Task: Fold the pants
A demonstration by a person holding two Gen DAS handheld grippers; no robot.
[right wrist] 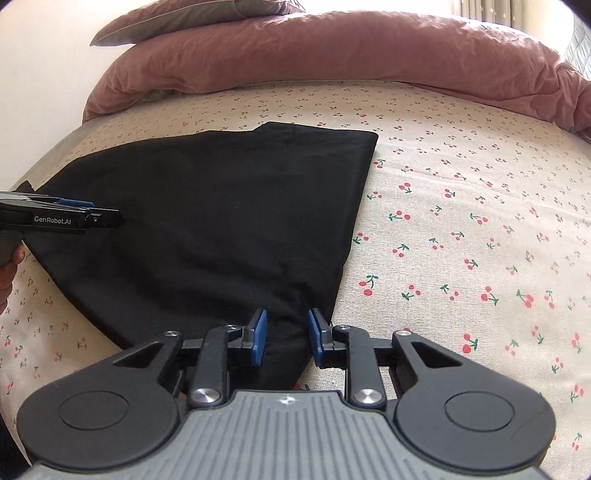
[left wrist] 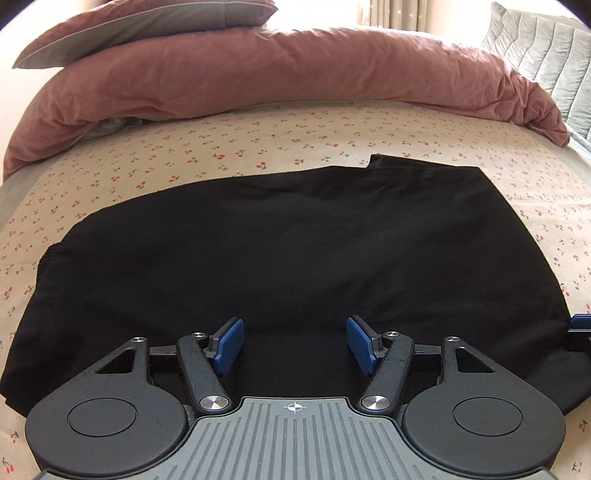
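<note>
From the left wrist view, the black pants (left wrist: 295, 251) lay flat on the cherry-print sheet (left wrist: 258, 147), already doubled into a broad slab with the elastic waistband bunched at their left end. The left gripper (left wrist: 294, 345) hovered over the near edge of the pants with its blue pads spread wide and nothing between them. To do this step well, I judged it should drop onto that near edge, pinch every layer at once, and lift only when the other side had an equal hold, so the fold would come over square.

From the right wrist view, the pants narrowed toward the camera, and the right gripper (right wrist: 284, 338) sat at their near right corner. Its jaws stood partly apart, straddling a ridge of black cloth; whether the pads actually pressed the fabric I could not tell. The left gripper (right wrist: 92, 216) showed to the left of the pants, reaching in over the cloth, with a bit of the person's hand (right wrist: 9, 266) behind it.

Beyond the pants a rumpled pink duvet (right wrist: 332, 59) lay heaped across the bed, a pillow (left wrist: 147, 26) on top of it, and a grey quilted cushion (left wrist: 546, 55) stood to the far right of the pants. None of it touched the pants; the bare sheet around them left room for folding.
</note>
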